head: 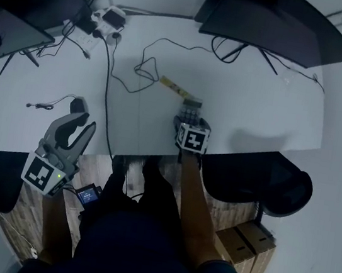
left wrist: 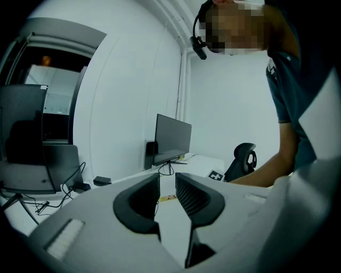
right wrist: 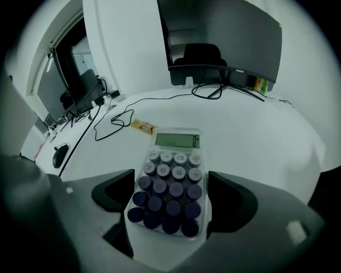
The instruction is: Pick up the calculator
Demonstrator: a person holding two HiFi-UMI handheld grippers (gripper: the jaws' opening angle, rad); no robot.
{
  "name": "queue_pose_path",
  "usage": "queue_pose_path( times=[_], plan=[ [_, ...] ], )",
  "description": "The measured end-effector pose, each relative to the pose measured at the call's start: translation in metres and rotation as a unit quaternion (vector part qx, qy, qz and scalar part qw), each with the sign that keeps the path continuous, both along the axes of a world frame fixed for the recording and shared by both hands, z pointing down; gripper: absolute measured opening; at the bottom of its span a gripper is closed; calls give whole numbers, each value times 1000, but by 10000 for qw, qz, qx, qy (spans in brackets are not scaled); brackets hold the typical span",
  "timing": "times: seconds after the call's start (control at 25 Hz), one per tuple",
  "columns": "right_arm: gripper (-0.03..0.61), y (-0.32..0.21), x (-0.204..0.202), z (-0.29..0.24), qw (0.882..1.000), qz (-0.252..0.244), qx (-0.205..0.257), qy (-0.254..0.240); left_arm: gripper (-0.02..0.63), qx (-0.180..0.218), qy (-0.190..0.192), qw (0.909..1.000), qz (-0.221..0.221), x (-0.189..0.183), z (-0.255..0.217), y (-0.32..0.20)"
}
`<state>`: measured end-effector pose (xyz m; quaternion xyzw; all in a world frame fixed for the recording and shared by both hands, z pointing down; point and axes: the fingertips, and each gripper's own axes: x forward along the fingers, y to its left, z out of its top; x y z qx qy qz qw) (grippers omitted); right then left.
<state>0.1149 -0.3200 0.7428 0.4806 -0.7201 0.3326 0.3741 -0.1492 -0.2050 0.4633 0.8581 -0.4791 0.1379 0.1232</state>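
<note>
The calculator is a small clear-cased one with round dark keys and a green display, lying flat on the white desk near its front edge. My right gripper points steeply down over it. Its jaws stand wide on either side of the calculator's near end, and I see no pad pressing on it. My left gripper hovers at the desk's front edge on the left, its pads a narrow gap apart with nothing between them.
A black mouse lies just beyond the left gripper. Cables and a yellow strip cross the desk behind the calculator. Monitors stand at the back, and a power strip lies at the back left. A black chair and cardboard boxes sit to the right below the desk.
</note>
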Motion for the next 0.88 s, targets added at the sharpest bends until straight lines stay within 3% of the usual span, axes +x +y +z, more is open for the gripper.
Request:
queue_pose_path(
  times=[0.6, 0.76, 0.8, 0.88],
  plan=[
    [420, 0, 0, -8, 9988, 289, 276, -269, 89, 65, -12, 10000, 12, -5, -4, 8],
    [415, 4, 1, -16, 9972, 458, 348, -474, 89, 424, 50, 9991, 84, -4, -16, 4],
    [377, 5, 1, -19, 9967, 496, 373, -514, 89, 451, 44, 9989, 87, -5, -18, 4],
    [377, 7, 1, -21, 9966, 499, 337, -553, 89, 474, 83, 9988, 87, -5, -21, 5]
  ],
)
